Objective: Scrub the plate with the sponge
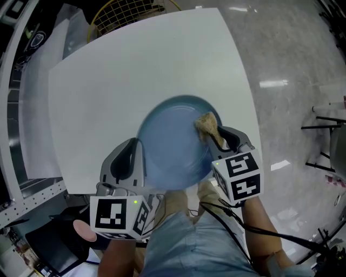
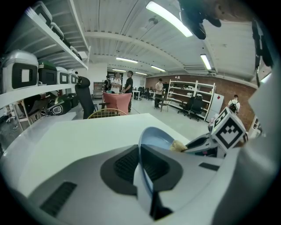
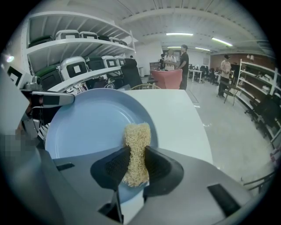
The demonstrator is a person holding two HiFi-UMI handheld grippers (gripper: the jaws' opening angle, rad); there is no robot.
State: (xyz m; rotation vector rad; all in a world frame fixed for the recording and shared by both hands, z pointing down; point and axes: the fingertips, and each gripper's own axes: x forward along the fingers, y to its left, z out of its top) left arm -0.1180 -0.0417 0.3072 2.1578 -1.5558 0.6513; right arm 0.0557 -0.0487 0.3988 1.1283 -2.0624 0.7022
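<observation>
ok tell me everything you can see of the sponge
The sponge is a pale tan, coarse, fibrous pad that looks like loofah. It is squeezed to a narrow waist where the right gripper is shut on it. It points out along the jaws, and its free end appears to rest against the inner face of the blue plate, near the rim.

A white table (image 1: 108, 108) with a smooth top is seen ahead of the left gripper (image 2: 141, 165) and the right gripper (image 3: 134, 165), and its near edge is found just under their jaws. The blue plate (image 1: 173, 146) is held tilted over this near edge, and it cannot be told whether it is rested on the top. A grey glossy floor (image 1: 286, 108) is seen outward of the right gripper, and a wire-backed chair (image 1: 127, 13) is placed beyond the table's far edge.
</observation>
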